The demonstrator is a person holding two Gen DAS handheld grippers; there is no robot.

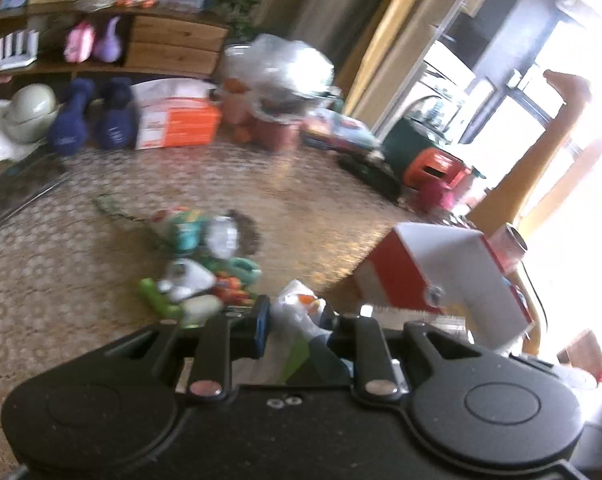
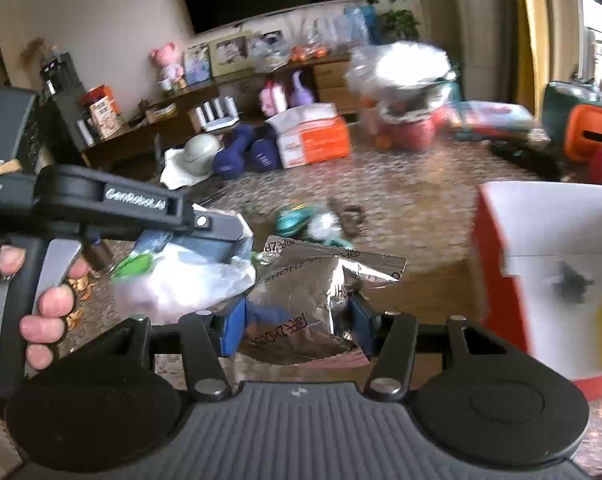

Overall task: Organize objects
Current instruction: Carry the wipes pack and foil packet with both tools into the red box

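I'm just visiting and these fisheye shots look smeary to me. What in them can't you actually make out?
- Pile of small things on the table, left wrist view: motion blur; single items unreadable.
- White bag in the left gripper: contents hidden by the jaws.
- Foil packet in the right gripper: contents sealed inside.
- Red and white box, right wrist view: cut off by the frame edge.

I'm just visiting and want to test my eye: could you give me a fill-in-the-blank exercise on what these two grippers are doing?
1. The right gripper is clamped on a crinkled ____ foil bag.
2. The left gripper pinches a thin white ____ bag.
3. The open box to the right of the foil bag is white inside and ____ outside.
4. On the carpet by the far shelf lie two dark ____ dumbbells.

Missing words: silver; plastic; red; blue
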